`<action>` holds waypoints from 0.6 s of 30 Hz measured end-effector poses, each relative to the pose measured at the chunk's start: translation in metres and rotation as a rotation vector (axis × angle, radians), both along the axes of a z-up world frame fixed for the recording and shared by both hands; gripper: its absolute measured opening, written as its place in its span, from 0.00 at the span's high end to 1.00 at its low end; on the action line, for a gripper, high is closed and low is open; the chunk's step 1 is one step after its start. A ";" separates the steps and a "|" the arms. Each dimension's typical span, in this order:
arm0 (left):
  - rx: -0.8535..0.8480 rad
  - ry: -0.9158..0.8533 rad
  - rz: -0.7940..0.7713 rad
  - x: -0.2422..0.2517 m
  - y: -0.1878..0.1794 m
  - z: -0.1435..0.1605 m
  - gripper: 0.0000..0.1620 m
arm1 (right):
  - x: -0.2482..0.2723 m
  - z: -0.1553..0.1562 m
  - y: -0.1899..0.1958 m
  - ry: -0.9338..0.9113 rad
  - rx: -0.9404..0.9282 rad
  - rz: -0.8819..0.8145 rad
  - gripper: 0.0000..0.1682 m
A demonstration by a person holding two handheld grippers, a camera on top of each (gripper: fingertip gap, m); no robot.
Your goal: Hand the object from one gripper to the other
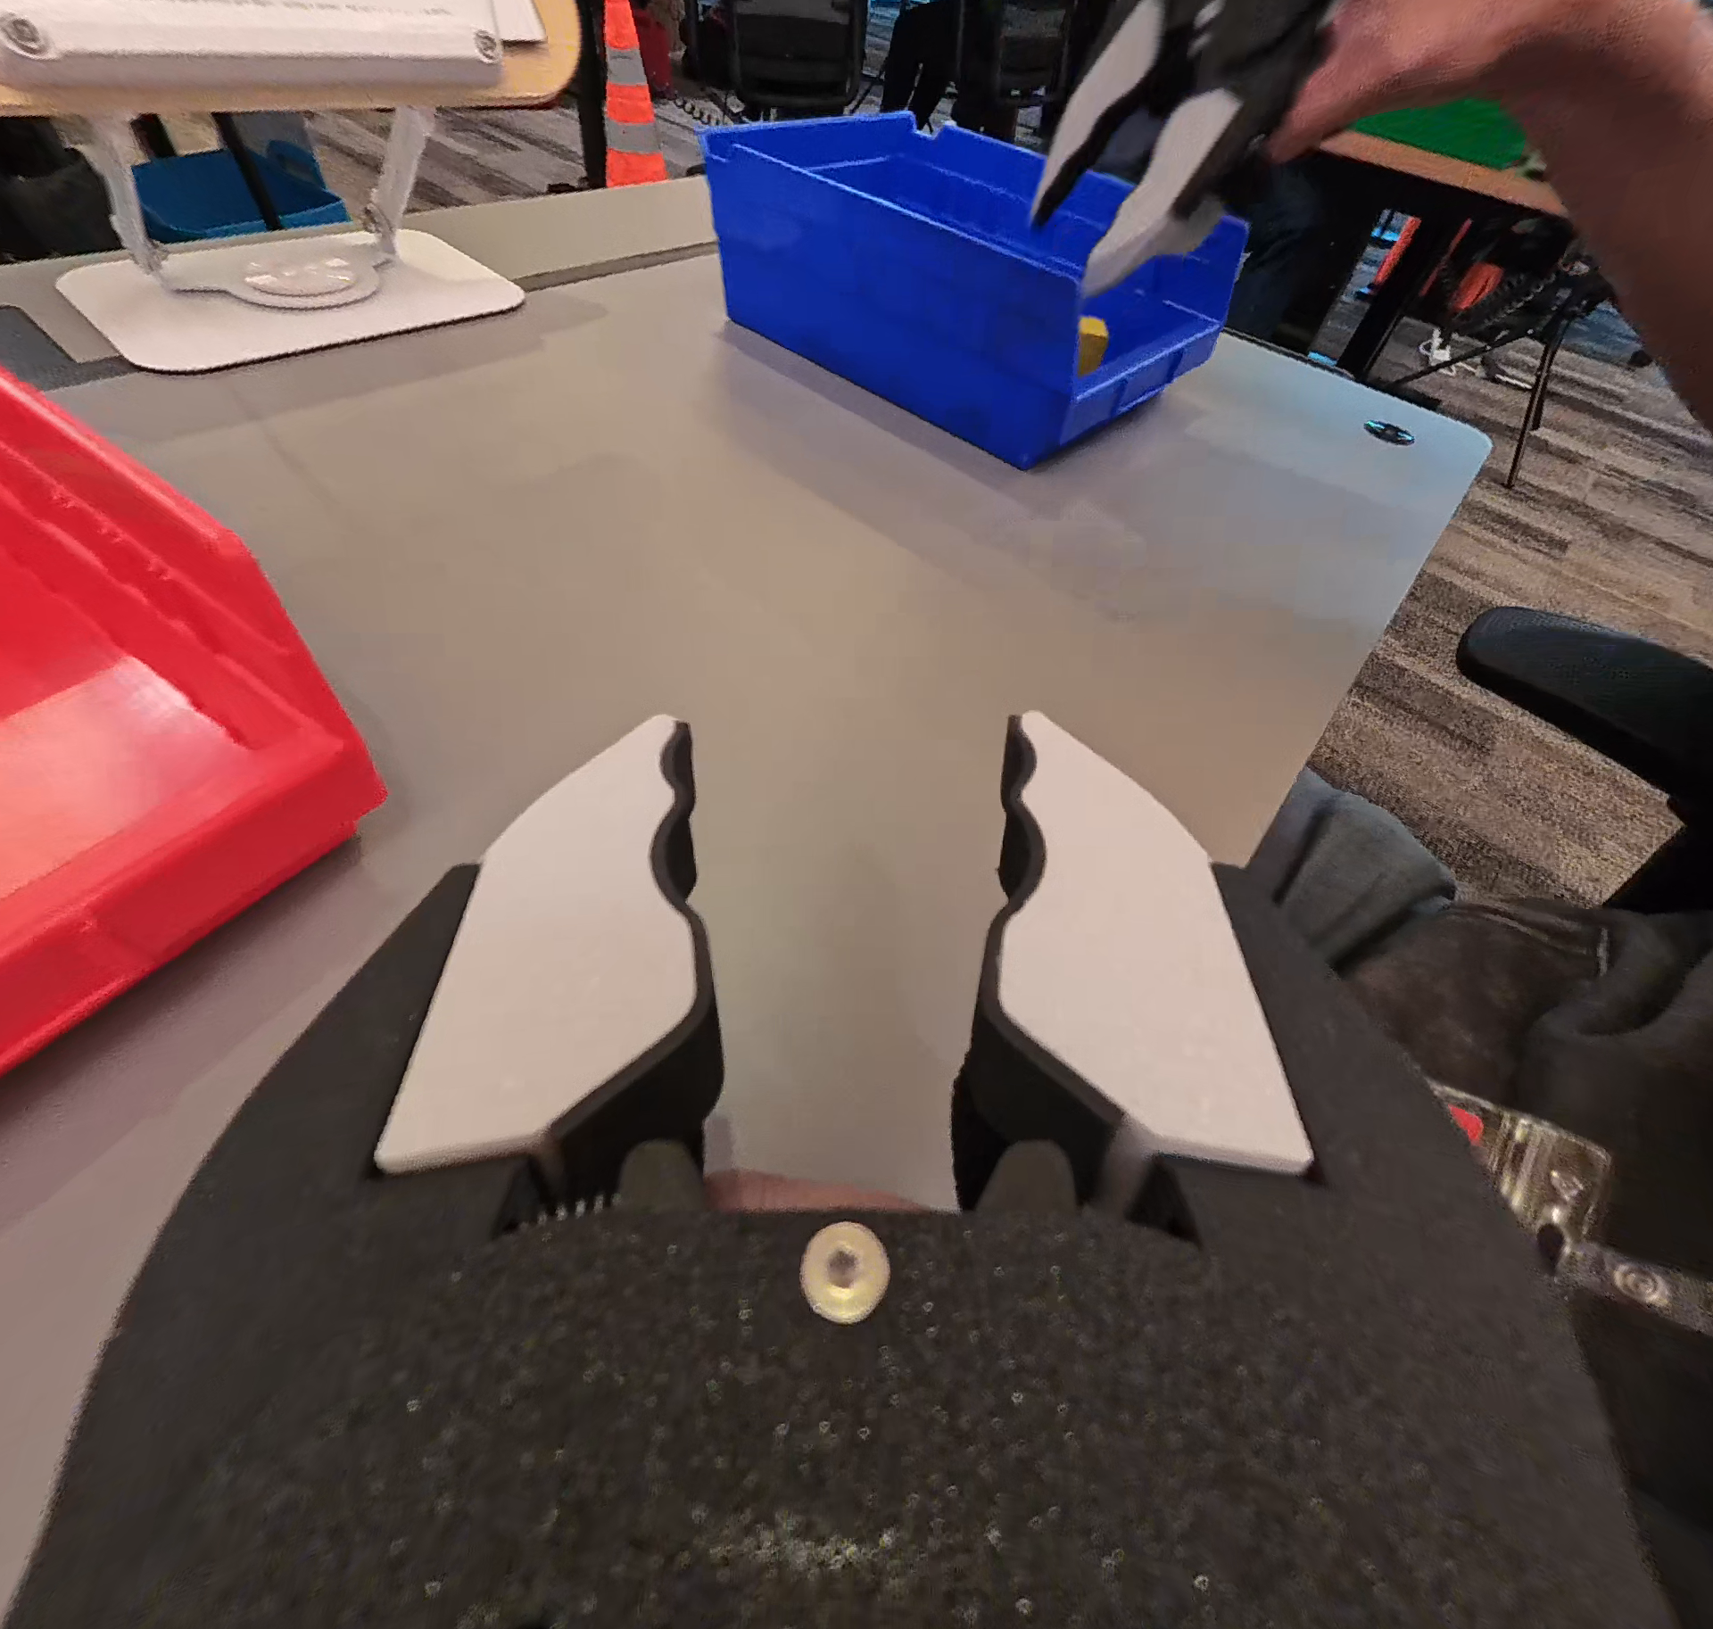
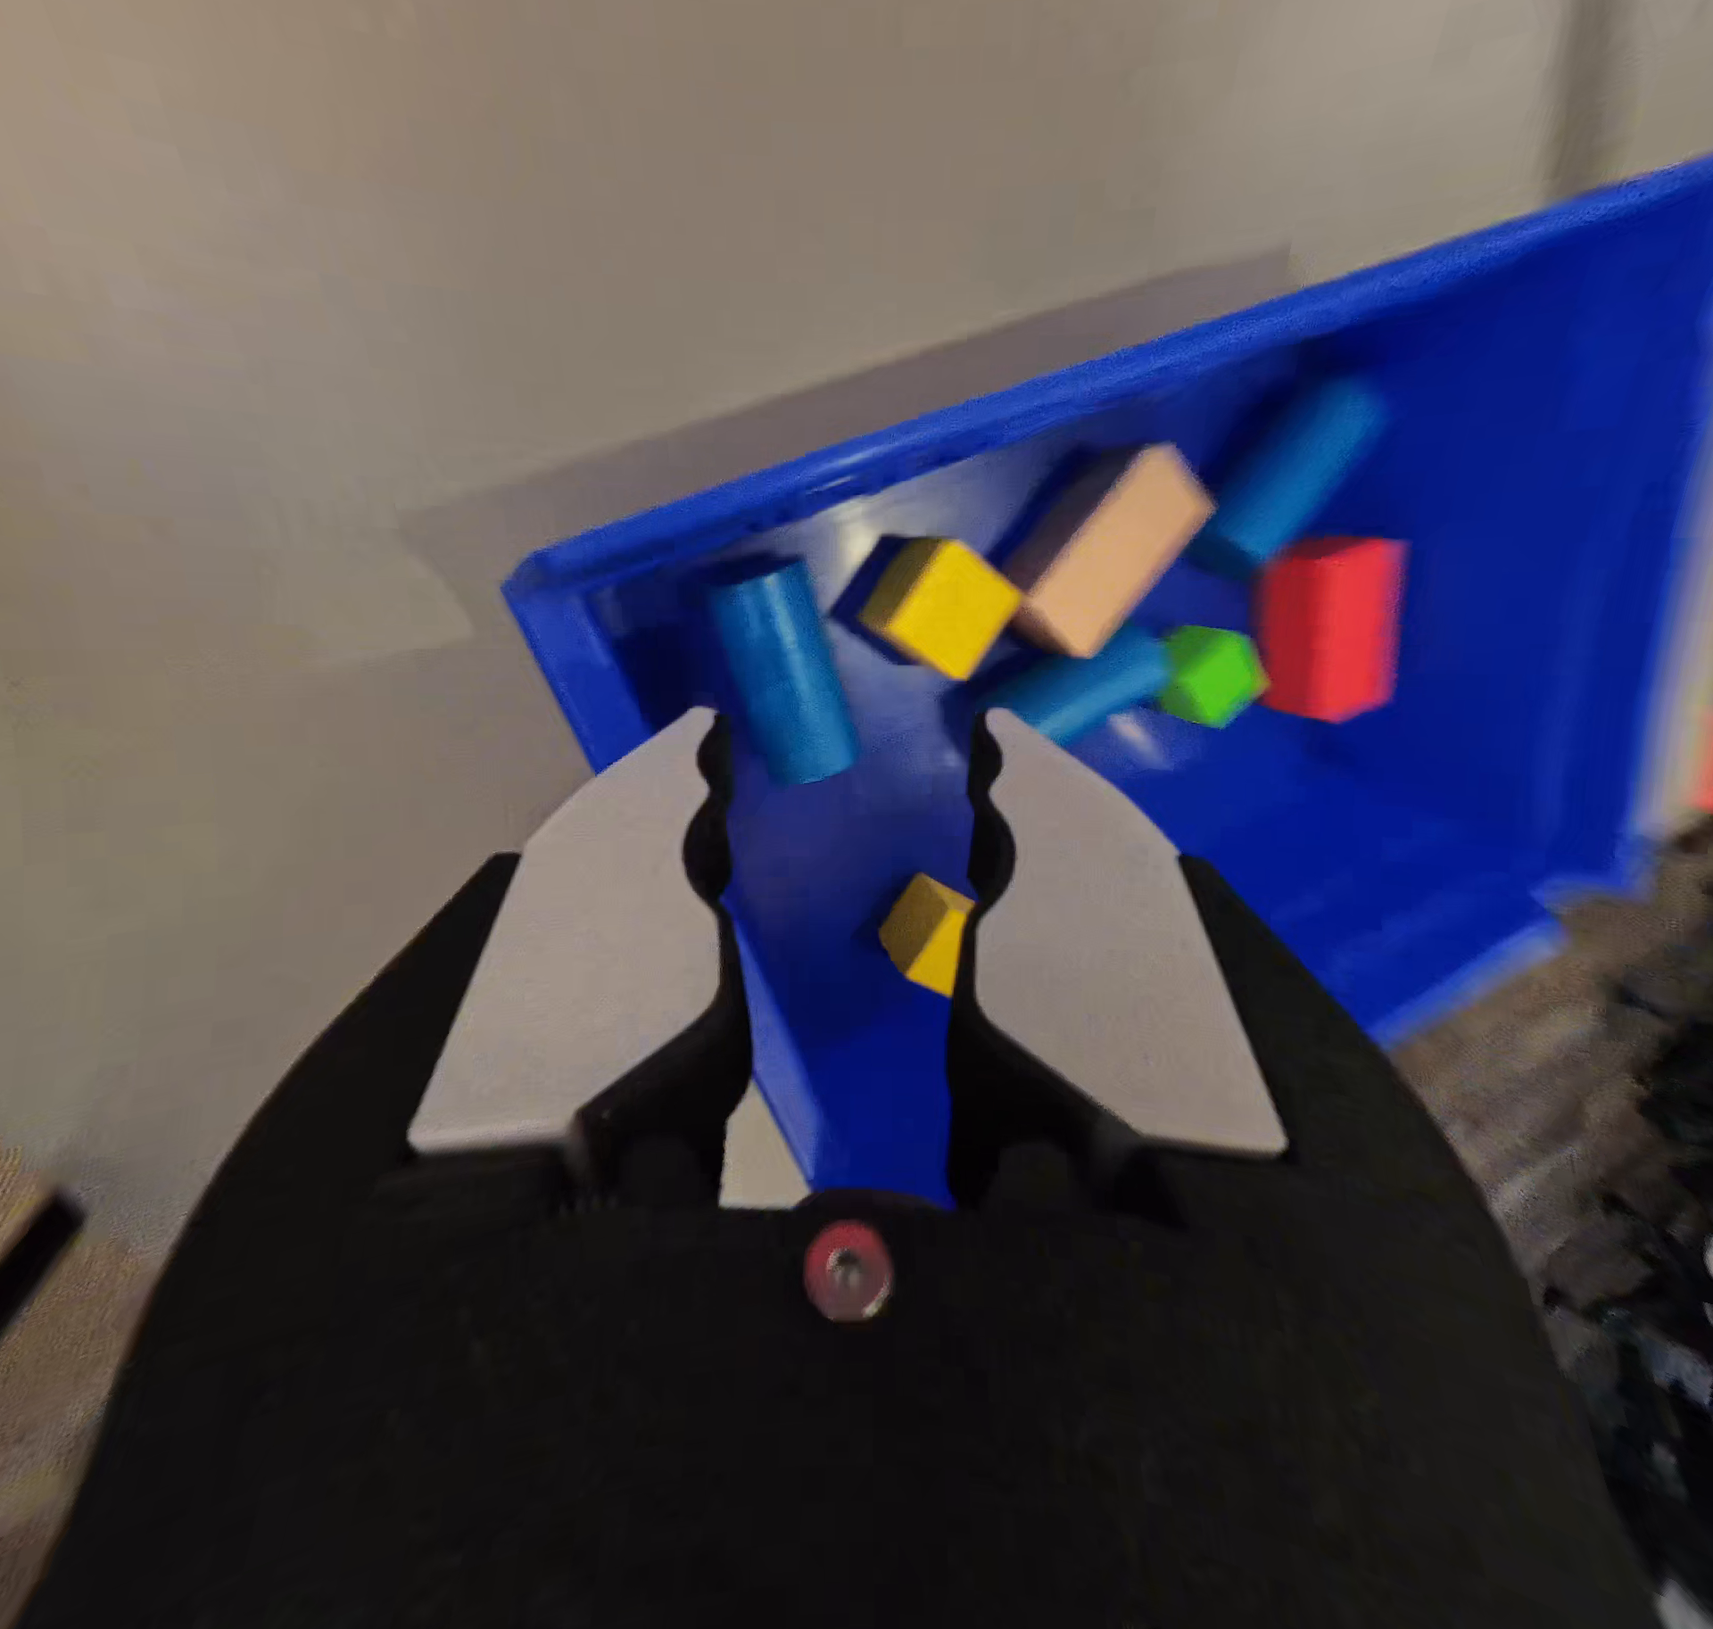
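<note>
Gaping wide and empty — both tongs, left (image 1: 848, 732) over the table (image 1: 649, 519), right (image 2: 848, 722) above the blue bin (image 2: 1390, 824).

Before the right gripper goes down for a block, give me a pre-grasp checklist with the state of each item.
1. Right gripper open with nothing between its fingers: ok.
2. Right gripper over the blue bin: ok; both views show it above the bin's open top.
3. Blocks available: ok; blue cylinder, yellow cube, green block and others lie loose on the bin floor.
4. Target chosen and centred: cannot tell; the blue cylinder sits nearest the fingertips, towards one finger, and the view is blurred.
5. Left gripper open and empty for the hand-over: ok; it is above the grey table.
6. Red bin out of the path: ok.
</note>
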State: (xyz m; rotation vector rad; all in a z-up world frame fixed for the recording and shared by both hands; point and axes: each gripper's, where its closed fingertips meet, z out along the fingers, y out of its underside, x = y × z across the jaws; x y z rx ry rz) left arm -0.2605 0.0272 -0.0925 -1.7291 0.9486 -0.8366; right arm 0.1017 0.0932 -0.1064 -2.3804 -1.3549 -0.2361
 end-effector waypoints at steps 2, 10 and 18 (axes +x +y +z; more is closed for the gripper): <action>-0.011 0.019 0.041 -0.008 0.009 -0.001 0.61 | -0.016 0.037 -0.013 0.124 0.202 -0.090 0.71; 0.014 0.362 0.098 -0.083 0.089 0.031 0.65 | -0.184 0.008 -0.135 1.102 0.014 -0.140 0.78; -0.196 1.091 0.103 -0.151 0.224 -0.003 0.68 | -0.180 -0.028 -0.141 0.820 0.183 -0.071 0.76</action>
